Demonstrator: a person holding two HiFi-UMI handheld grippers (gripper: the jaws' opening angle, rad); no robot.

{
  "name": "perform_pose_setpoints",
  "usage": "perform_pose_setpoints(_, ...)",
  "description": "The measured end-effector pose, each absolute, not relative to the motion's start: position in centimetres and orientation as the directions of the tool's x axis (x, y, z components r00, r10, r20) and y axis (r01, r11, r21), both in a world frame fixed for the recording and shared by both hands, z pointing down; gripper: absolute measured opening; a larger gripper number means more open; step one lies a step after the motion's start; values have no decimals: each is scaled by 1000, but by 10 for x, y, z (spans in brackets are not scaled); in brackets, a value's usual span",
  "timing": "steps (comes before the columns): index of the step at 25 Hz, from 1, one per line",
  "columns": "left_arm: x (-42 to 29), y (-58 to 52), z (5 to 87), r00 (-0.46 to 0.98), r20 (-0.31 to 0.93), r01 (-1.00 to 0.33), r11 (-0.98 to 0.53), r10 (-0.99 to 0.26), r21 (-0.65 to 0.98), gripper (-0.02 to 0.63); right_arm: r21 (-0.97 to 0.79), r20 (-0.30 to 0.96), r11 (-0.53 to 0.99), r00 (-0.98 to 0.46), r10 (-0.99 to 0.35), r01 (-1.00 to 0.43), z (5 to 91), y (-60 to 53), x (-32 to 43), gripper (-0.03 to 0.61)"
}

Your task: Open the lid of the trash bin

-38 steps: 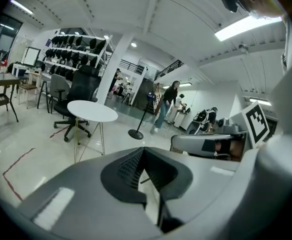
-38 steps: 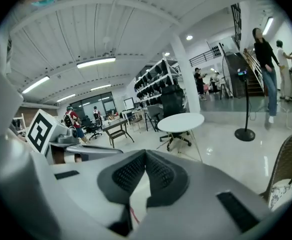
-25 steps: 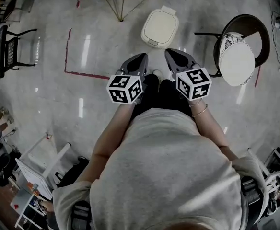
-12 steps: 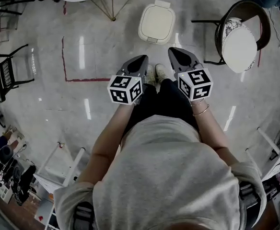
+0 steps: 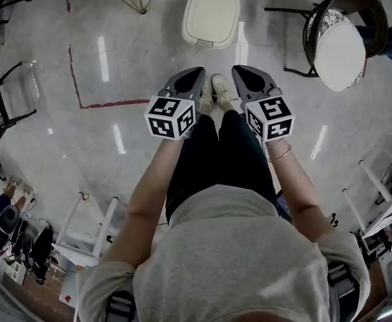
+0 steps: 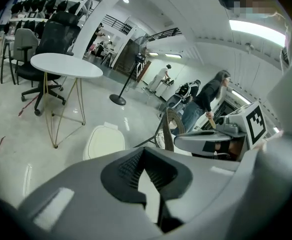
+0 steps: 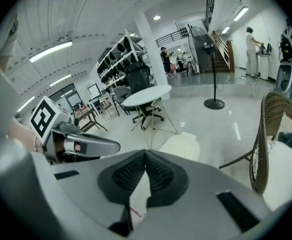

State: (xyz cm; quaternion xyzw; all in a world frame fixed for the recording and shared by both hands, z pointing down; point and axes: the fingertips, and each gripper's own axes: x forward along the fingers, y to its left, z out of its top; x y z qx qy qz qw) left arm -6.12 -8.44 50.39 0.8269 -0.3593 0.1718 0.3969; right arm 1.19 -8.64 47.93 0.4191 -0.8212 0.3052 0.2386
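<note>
**Inspector:** Any markings to record?

**Onlooker:** Only the black-and-white square markers on each gripper's cube. No words I can read.

**Inspector:** Pose of the hands?

**Onlooker:** Both forearms reach forward, side by side. The left gripper (image 5: 196, 73) (image 6: 143, 152) has its jaws together at the tips, holding nothing. The right gripper (image 5: 240, 72) (image 7: 146, 154) is the same.

**Inspector:** And the bin?

**Onlooker:** The cream rounded-square plastic trash bin (image 5: 211, 15) (image 6: 105, 140) (image 7: 184, 145) stands on the pale glossy floor (image 5: 135, 59), ahead of the person's light shoes (image 5: 217, 91). It is well apart from both grippers, and its lid is down.
</note>
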Motion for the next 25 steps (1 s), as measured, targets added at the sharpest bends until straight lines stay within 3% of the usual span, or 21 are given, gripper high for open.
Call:
perform_pose_setpoints(12, -59, -74, 617, 645, 664, -764, -337, -380, 549, 8, -365, 683, 412, -541, -491, -835, 585, -95, 20, 6)
perform_pose_setpoints(25, -46, -113, 715, 564, 708, -825, -321, -425, 465, 8, -412, 691, 366, -548, -472, -834, 684, -105, 26, 6)
